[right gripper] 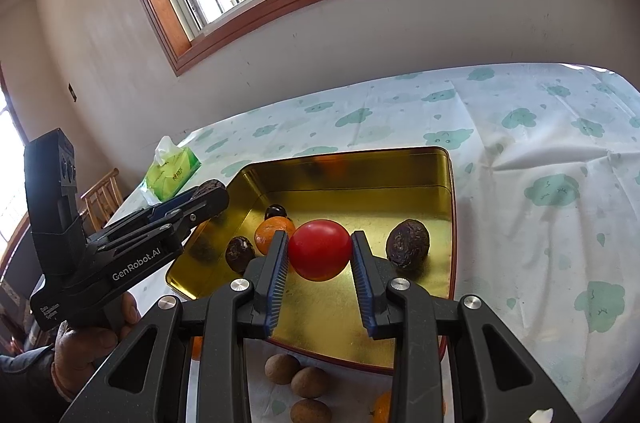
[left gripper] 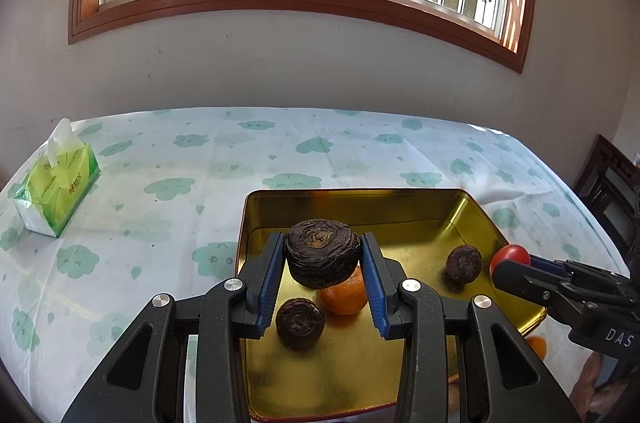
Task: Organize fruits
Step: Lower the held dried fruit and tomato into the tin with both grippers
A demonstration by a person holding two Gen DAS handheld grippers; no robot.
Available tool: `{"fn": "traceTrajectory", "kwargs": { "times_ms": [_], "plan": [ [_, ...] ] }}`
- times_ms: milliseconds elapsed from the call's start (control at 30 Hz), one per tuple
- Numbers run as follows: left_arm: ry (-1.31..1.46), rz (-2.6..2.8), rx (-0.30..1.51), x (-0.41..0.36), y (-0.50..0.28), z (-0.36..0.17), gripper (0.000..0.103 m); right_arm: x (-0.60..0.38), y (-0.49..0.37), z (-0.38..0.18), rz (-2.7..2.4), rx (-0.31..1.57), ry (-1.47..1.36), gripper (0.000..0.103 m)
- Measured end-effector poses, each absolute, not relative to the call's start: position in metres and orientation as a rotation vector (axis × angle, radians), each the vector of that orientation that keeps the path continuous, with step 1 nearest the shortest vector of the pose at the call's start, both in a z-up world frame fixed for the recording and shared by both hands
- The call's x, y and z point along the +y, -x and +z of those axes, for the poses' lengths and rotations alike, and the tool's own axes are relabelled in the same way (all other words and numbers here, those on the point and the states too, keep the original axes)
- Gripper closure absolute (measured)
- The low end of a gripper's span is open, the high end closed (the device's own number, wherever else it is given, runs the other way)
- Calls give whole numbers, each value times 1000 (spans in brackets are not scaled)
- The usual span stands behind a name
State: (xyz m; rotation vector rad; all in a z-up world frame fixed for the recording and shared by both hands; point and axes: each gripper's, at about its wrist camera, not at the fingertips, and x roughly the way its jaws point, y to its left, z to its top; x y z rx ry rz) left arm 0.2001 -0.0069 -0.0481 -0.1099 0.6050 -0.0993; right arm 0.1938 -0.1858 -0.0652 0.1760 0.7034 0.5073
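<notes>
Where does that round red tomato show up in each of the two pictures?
Left wrist view: the round red tomato sits at the right edge, pinched at the tip of the right hand-held gripper.
Right wrist view: it fills the centre, between the blue pads.
Shared landmark: the gold metal tray.

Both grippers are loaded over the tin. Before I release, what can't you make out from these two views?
- Fruit still on the cloth: in the right wrist view the brown fruits sit behind the right gripper and the bottom edge; I can't count them.
- Small dark fruit in the tin: half hidden by the orange.
- Left gripper: its wrinkled fruit covers part of the tin floor.
</notes>
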Motion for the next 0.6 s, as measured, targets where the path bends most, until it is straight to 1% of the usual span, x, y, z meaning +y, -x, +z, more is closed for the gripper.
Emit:
{"fn": "traceTrajectory", "kwargs": {
  "times_ms": [600],
  "plan": [
    [112,-101,611,-11,-206,-54,64,-184,-197,-69,509,706,-180,74]
  ]
}}
